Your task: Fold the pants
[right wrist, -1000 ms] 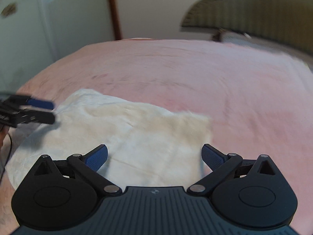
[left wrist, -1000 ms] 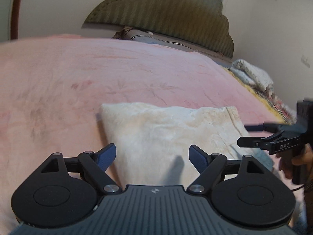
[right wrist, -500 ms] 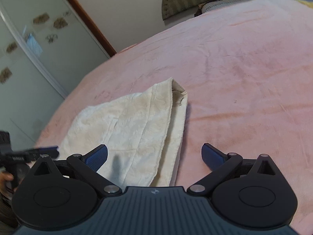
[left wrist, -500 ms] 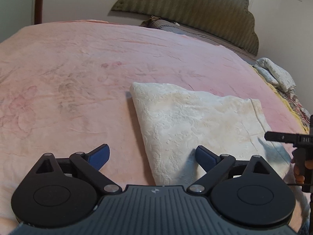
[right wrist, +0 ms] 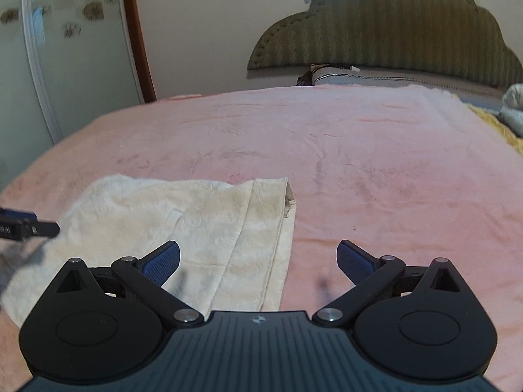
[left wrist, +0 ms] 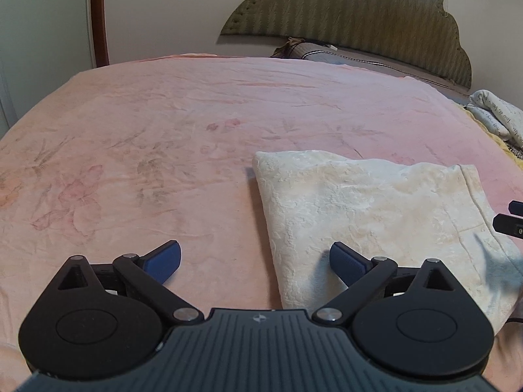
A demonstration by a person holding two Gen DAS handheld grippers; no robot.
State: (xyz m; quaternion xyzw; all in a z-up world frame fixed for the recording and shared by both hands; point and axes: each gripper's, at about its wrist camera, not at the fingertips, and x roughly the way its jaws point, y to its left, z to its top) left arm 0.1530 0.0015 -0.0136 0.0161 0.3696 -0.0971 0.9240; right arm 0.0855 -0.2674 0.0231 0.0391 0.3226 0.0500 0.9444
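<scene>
The cream pants (left wrist: 366, 215) lie folded into a flat rectangle on the pink bed cover (left wrist: 163, 150). They also show in the right wrist view (right wrist: 196, 222), with the stacked folded edges on their right side. My left gripper (left wrist: 255, 259) is open and empty, above the folded pants' near left edge. My right gripper (right wrist: 258, 259) is open and empty, above their near right edge. The right gripper's tips show at the right edge of the left wrist view (left wrist: 510, 220). The left gripper's tips show at the left edge of the right wrist view (right wrist: 29, 225).
A green padded headboard (left wrist: 359, 26) and a grey pillow (left wrist: 343, 57) stand at the bed's far end. Crumpled white bedding (left wrist: 497, 114) lies at the far right edge. A wardrobe door (right wrist: 65, 49) with a brown frame stands left of the bed.
Both grippers have drawn apart and back from the pants, staying open. The left view has swung left and the right view right, so the pants now sit toward each view's inner side.
</scene>
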